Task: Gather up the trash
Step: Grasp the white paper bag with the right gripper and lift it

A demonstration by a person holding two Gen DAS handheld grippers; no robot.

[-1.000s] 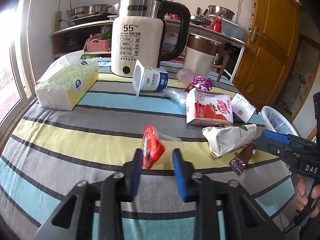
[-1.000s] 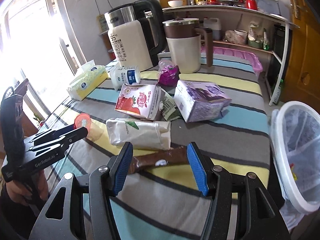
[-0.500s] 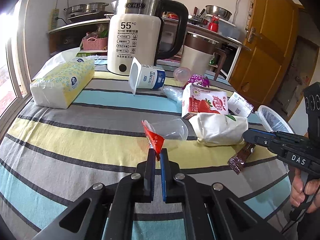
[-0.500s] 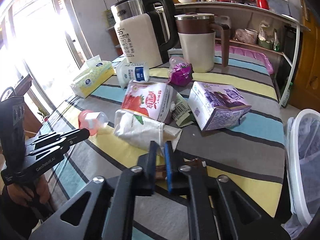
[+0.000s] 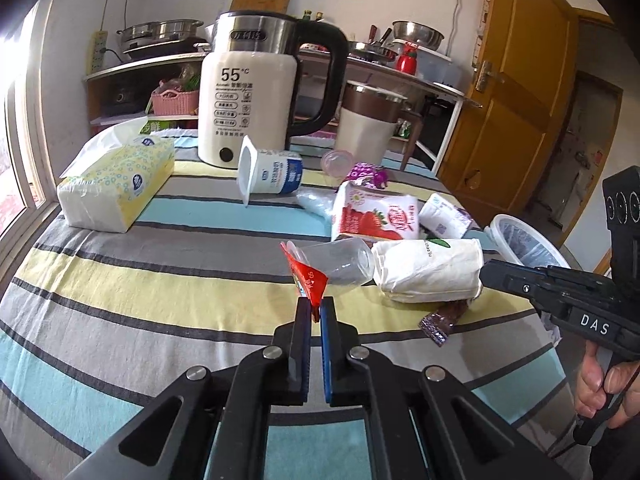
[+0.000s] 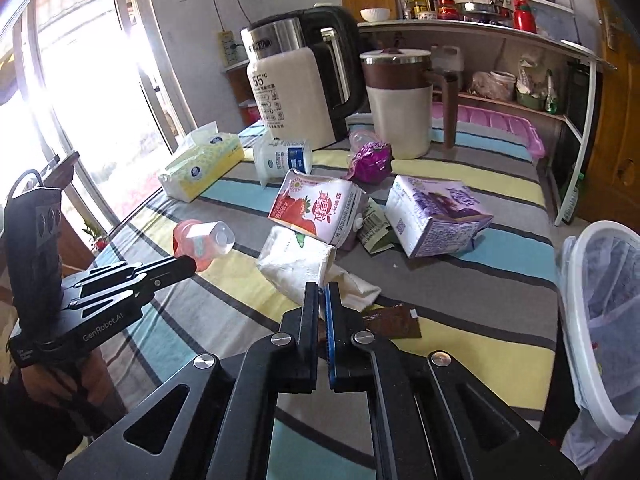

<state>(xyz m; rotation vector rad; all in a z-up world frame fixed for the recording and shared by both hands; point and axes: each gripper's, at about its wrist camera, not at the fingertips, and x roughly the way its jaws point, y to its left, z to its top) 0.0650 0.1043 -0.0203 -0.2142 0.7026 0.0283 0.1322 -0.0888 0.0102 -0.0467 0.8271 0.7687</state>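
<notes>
At the bottom centre of the left wrist view, the left gripper [image 5: 315,307] was pressed together on the red foil lid [image 5: 307,276] of a clear plastic cup [image 5: 340,258], which lay on its side on the striped worktop [image 5: 160,280] just above the fingertips. At the bottom centre of the right wrist view, the right gripper [image 6: 322,294] was pinching a brown wrapper [image 6: 390,320], whose free end stuck out to the right of the fingers. A white crumpled pouch [image 6: 308,266] lay just above it, touching a strawberry milk carton [image 6: 316,206] and near a purple carton [image 6: 436,210] (both toppled). A white bin [image 6: 576,280] stood at the right edge of that frame, beside the worktop. Farther up sat a yogurt cup [image 5: 270,170] on its side, a tissue pack [image 5: 120,184] at centre left, and a kettle [image 5: 256,88] at upper centre.
</notes>
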